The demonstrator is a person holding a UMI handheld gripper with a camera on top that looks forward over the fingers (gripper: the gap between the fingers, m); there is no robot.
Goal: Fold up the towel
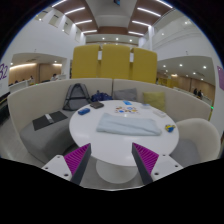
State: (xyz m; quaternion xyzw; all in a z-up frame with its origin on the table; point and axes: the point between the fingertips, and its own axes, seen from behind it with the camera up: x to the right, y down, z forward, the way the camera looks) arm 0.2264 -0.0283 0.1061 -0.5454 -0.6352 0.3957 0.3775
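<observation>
Gripper (113,158) open, nothing between purple pads (77,158) — poised over near edge of round white table (115,140), folded light-blue towel (130,123) lying beyond the fingers mid-table — curved white sofa (50,105) far behind.

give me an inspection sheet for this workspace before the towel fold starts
surface: round white table, bare at its near edge.
job's things: light blue-grey towel lying flat on the table, beyond the fingers, not yet gripped.
clutter: small items at the table's far side, too small to identify.
grippers: gripper open, nothing between its purple pads, short of the towel.
cables: nothing seen.
surroundings: curved white bench seat around the table, dark flat item on it, blue object behind, yellow panel, ceiling strip lights.
</observation>
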